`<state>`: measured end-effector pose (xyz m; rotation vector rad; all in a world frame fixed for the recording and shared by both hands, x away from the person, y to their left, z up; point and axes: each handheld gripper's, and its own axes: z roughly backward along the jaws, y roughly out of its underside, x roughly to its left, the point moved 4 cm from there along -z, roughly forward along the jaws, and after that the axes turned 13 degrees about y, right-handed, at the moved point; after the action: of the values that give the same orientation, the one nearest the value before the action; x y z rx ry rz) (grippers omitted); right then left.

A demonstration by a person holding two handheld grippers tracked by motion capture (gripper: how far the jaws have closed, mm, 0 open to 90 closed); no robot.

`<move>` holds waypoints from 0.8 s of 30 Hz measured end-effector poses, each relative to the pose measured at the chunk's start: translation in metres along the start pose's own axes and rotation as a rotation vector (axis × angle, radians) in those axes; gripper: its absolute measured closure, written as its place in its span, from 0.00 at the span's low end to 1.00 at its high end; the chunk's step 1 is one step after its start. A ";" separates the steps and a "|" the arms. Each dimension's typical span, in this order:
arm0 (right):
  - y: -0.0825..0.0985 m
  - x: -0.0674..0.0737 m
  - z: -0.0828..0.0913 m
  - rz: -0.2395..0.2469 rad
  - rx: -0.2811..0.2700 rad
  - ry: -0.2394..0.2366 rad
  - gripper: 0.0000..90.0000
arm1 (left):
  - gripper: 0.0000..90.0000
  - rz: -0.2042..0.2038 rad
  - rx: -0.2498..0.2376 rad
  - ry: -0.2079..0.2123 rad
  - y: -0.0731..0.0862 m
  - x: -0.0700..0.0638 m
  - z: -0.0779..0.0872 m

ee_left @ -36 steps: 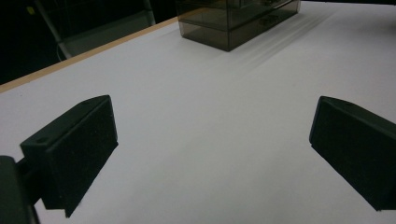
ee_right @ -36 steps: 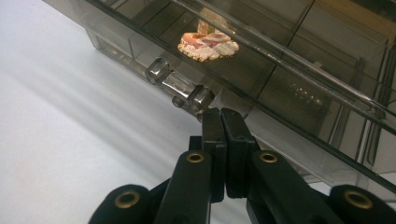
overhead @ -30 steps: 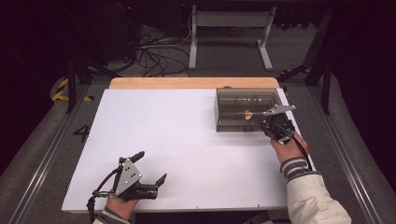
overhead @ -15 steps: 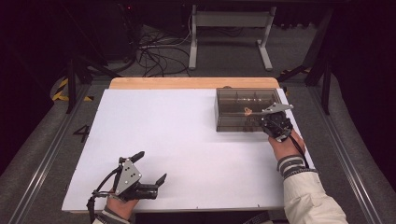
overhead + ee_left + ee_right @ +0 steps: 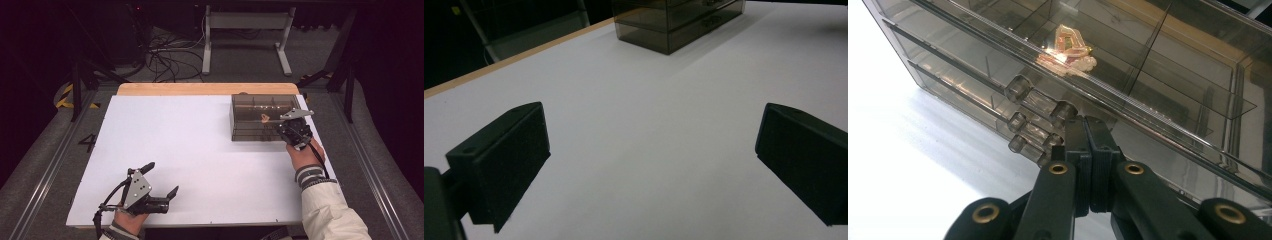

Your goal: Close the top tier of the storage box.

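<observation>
A: Where does the work stand?
B: The smoky drawer box [image 5: 262, 117] sits at the far right of the white surface [image 5: 190, 150]. The right claw [image 5: 1087, 122], pressed together, meets the top drawer's handle [image 5: 1040, 97]; the drawers look pushed in, judged shut.
A: And the rest?
B: The left claw [image 5: 649, 160] rests spread, near the surface's front edge, holding nothing. A gold trinket [image 5: 1068, 47] lies inside.

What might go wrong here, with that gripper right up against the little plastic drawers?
The right gripper is shut with its tips at the drawer handles; it may slip off, or nudge the light drawer box. Nothing braces the box: the left gripper rests open, far away. A jolt might shake the small gold trinket inside.
</observation>
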<state>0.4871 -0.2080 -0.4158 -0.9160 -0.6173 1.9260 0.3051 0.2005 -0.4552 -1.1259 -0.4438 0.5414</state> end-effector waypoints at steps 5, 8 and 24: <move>0.000 0.000 0.000 0.000 0.001 0.000 0.99 | 0.02 0.002 0.000 0.000 0.000 0.000 0.000; 0.000 0.000 0.001 -0.003 0.003 0.007 0.98 | 0.02 -0.001 0.001 -0.007 0.000 0.001 0.001; -0.002 -0.006 0.034 -0.016 -0.073 -0.038 0.87 | 0.02 0.016 0.008 -0.022 0.001 0.002 0.002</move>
<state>0.4630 -0.2138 -0.3917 -0.9195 -0.7193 1.9214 0.3054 0.2038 -0.4553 -1.1177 -0.4511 0.5697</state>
